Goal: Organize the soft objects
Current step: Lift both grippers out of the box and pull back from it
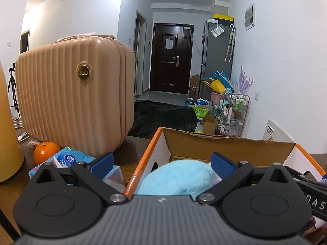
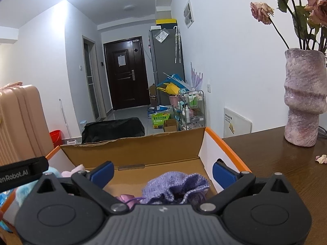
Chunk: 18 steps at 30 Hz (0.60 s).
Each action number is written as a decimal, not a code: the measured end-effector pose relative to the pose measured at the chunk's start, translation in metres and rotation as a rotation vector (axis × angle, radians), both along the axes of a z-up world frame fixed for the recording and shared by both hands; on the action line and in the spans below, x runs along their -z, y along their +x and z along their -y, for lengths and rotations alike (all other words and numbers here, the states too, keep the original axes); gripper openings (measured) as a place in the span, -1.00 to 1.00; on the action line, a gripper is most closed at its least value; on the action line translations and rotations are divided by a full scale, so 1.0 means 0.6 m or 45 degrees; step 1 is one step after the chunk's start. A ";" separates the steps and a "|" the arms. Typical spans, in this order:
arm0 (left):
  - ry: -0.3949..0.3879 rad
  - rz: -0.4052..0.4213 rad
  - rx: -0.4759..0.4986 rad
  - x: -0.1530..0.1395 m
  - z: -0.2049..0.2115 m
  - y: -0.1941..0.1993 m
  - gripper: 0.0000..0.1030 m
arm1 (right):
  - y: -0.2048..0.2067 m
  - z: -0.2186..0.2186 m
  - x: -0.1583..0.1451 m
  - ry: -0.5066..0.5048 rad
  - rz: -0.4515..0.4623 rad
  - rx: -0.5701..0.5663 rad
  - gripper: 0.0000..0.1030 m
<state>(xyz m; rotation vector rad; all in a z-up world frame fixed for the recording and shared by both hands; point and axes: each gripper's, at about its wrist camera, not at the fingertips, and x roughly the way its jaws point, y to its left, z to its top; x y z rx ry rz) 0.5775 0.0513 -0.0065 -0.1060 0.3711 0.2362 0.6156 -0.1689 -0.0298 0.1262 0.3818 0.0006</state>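
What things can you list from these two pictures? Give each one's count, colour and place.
box: one, orange-edged cardboard, on the table
fluffy toy: one, light blue, in the box, left side
knit pouch: one, purple, in the box, right side
suitcase: one, beige, on the table, left of the box
orange: one, orange, beside the suitcase
tissue pack: one, blue, left of the box
vase: one, mauve, holding dried roses, right of the box
left tongs: open, over the toy
right tongs: open, over the pouch
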 end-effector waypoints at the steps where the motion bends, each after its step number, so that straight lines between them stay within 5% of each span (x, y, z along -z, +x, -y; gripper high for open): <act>1: 0.001 0.001 0.000 0.001 -0.001 -0.003 1.00 | -0.003 0.000 0.000 -0.004 0.001 -0.001 1.00; 18: 0.028 0.031 0.014 -0.005 -0.001 -0.035 1.00 | -0.053 0.003 -0.020 -0.241 0.161 0.167 1.00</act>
